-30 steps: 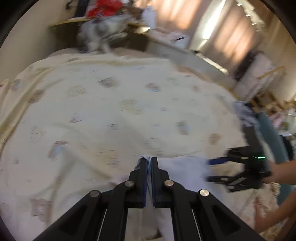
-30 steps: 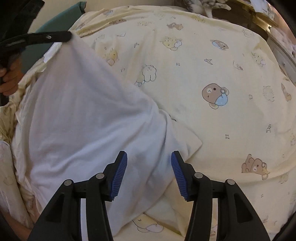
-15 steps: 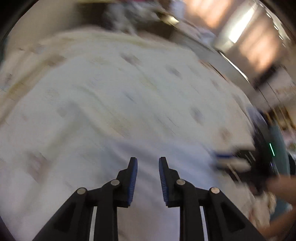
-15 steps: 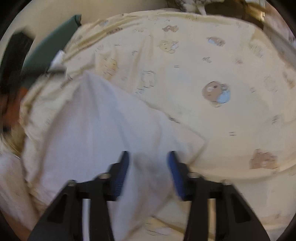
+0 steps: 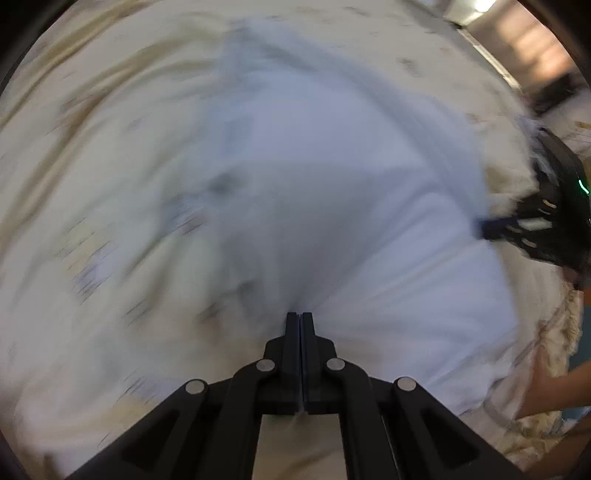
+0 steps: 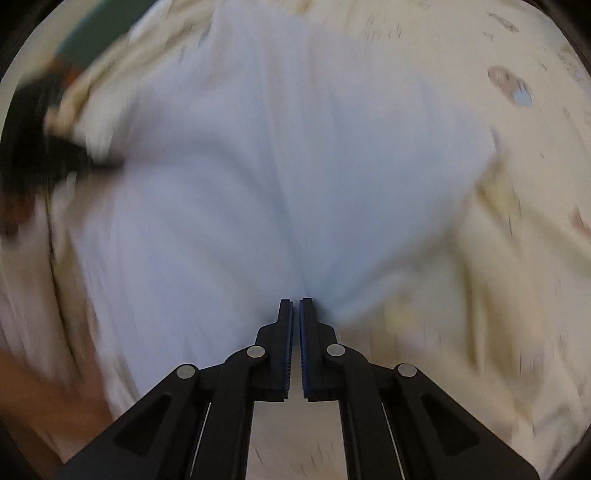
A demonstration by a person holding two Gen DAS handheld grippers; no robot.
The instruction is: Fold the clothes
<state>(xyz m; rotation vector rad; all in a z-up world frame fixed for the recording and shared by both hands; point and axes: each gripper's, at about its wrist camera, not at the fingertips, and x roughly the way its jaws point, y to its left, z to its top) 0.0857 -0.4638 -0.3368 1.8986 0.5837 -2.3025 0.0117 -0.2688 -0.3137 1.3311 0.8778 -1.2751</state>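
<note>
A white garment point(image 5: 332, 177) lies spread on the cream bear-print bed sheet point(image 5: 74, 184); both views are motion-blurred. My left gripper point(image 5: 300, 317) is shut on the garment's near edge, with cloth fanning out from its tips. My right gripper point(image 6: 295, 304) is shut on another part of the garment point(image 6: 277, 166), with creases radiating from its tips. The right gripper also shows in the left wrist view point(image 5: 532, 225) at the garment's right edge. The left gripper shows as a dark blur in the right wrist view point(image 6: 48, 158) at the garment's left edge.
The bear-print sheet point(image 6: 524, 147) covers the bed all around the garment. A person's forearm point(image 5: 554, 391) shows at the lower right of the left wrist view. A teal object point(image 6: 99, 33) lies past the bed's far left corner.
The left gripper let go of the raised cloth, opened, dropped down and shut on the garment again. The right gripper, open before, closed on the garment. The garment now lies flatter.
</note>
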